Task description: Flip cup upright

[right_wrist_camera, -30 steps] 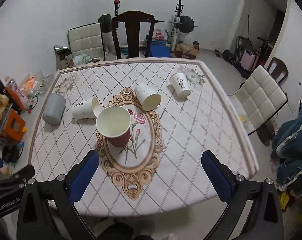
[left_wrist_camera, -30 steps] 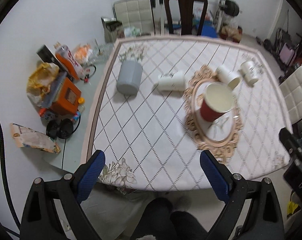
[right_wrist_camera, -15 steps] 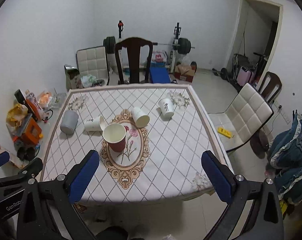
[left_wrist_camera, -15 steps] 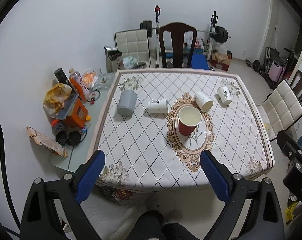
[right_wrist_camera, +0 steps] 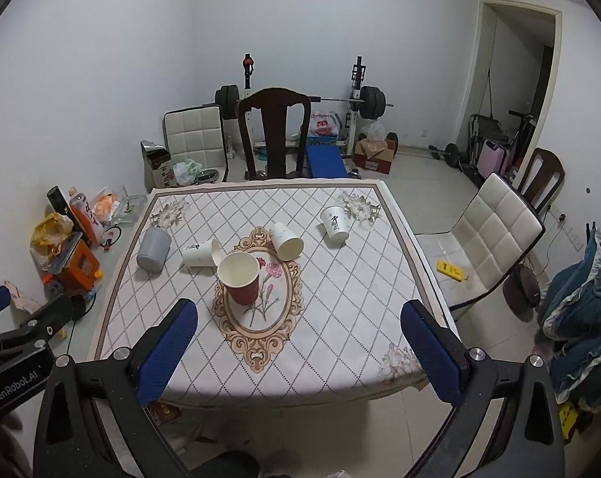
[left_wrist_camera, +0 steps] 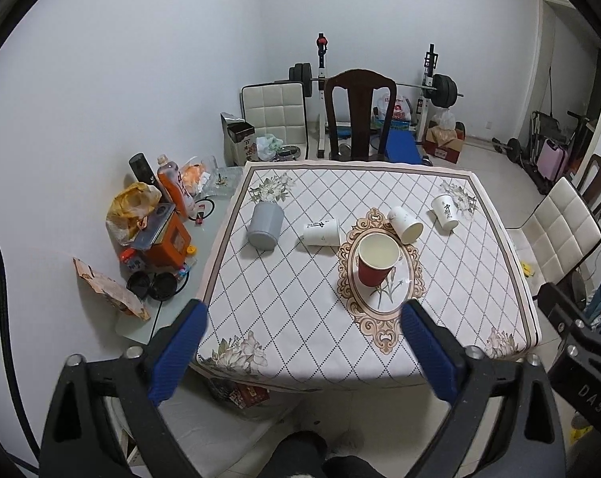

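Note:
A red paper cup [left_wrist_camera: 376, 263] [right_wrist_camera: 240, 283] stands upright on the oval pattern of the tablecloth. Three white paper cups lie on their sides behind it: one left [left_wrist_camera: 321, 233] [right_wrist_camera: 200, 253], one middle [left_wrist_camera: 405, 224] [right_wrist_camera: 286, 240], one right [left_wrist_camera: 445, 212] [right_wrist_camera: 335, 224]. A grey cup [left_wrist_camera: 264, 224] [right_wrist_camera: 153, 249] rests mouth down at the left. My left gripper [left_wrist_camera: 302, 350] and right gripper [right_wrist_camera: 300, 350] are both open and empty, held back from the table's near edge, well short of the cups.
The table [left_wrist_camera: 284, 318] has a white diamond-pattern cloth. A side shelf with bottles, bags and an orange box [left_wrist_camera: 169, 239] stands at its left. A dark wooden chair [left_wrist_camera: 360, 115] is behind, a white padded chair [right_wrist_camera: 491, 235] at the right. Gym gear lines the back wall.
Both grippers have pulled back and up from the table, so the whole table and room show now. The cups have not moved. Both grippers stay open.

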A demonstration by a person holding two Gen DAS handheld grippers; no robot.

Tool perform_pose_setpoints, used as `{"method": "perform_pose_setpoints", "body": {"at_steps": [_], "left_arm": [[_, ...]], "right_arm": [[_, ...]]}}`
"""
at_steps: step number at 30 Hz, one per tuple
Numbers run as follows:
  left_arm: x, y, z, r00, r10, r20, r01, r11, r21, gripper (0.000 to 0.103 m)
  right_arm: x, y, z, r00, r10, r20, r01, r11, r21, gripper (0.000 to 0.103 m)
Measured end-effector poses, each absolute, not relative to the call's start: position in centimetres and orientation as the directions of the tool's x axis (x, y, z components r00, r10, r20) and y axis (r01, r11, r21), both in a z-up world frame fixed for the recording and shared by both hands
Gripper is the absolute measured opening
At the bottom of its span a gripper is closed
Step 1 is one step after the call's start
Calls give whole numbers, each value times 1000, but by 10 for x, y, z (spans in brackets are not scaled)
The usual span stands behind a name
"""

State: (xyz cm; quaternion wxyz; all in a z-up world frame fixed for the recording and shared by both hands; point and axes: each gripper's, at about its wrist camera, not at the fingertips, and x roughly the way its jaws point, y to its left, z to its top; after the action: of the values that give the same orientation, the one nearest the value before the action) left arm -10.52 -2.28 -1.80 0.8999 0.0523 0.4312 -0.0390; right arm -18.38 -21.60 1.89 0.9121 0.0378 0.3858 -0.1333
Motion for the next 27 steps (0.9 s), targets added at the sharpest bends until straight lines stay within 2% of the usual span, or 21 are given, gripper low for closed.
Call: {"method": "perform_pose_setpoints", "body": {"at_steps": [27], "left_arm": [[-99, -26, -15, 629, 0, -777, 95, 992, 77, 103]], "right_arm": [[-173, -209, 18, 656, -179, -733, 236, 971, -26, 103]]}}
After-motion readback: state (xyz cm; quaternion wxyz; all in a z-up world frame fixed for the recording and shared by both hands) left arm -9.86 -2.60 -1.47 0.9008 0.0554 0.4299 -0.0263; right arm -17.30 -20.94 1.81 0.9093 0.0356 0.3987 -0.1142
